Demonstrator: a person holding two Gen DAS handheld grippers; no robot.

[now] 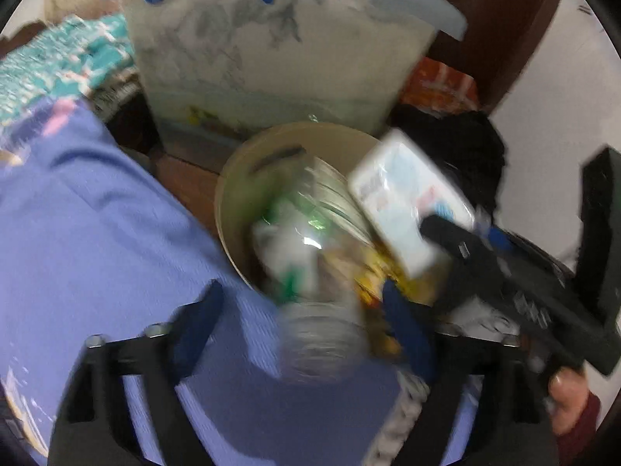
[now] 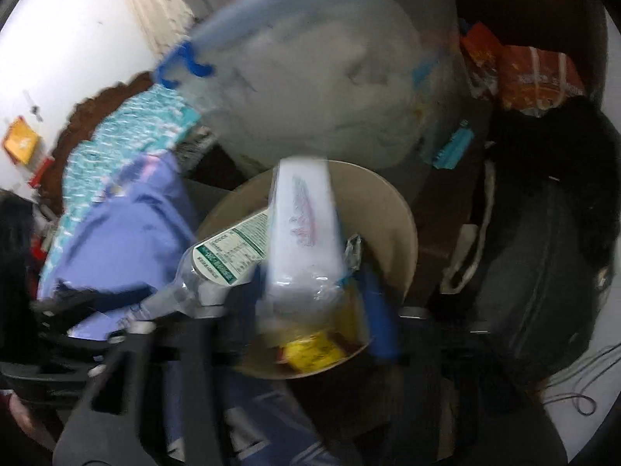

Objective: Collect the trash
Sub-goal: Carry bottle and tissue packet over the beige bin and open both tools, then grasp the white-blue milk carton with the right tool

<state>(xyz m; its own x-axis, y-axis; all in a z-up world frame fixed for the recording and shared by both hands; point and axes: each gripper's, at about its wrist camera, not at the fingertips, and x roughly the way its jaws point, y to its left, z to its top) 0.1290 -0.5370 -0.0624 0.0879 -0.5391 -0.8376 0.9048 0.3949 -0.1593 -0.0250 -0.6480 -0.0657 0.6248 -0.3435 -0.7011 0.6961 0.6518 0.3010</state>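
A beige round bin [image 1: 229, 202] stands in the middle and holds yellow wrappers [image 1: 372, 287]. A clear plastic bottle [image 1: 318, 310] with a green label hangs over its rim between the wide-apart blue fingers of my left gripper [image 1: 302, 295]; the left finger stands clear of it. My right gripper [image 1: 462, 229] comes in from the right beside a white plastic packet [image 1: 403, 202]. In the right wrist view the packet [image 2: 302, 225] stands upright over the bin [image 2: 403, 233] between the spread fingers of the right gripper [image 2: 310, 272], with gaps on both sides. The bottle [image 2: 233, 248] lies next to it. Everything is blurred.
A translucent storage tub [image 1: 271, 58] with blue clips stands right behind the bin. Purple cloth [image 1: 97, 233] and teal fabric [image 1: 58, 66] lie to the left. A black bag [image 2: 543, 272] and orange packaging [image 2: 535, 73] sit to the right. A hand [image 1: 566, 392] grips the right tool.
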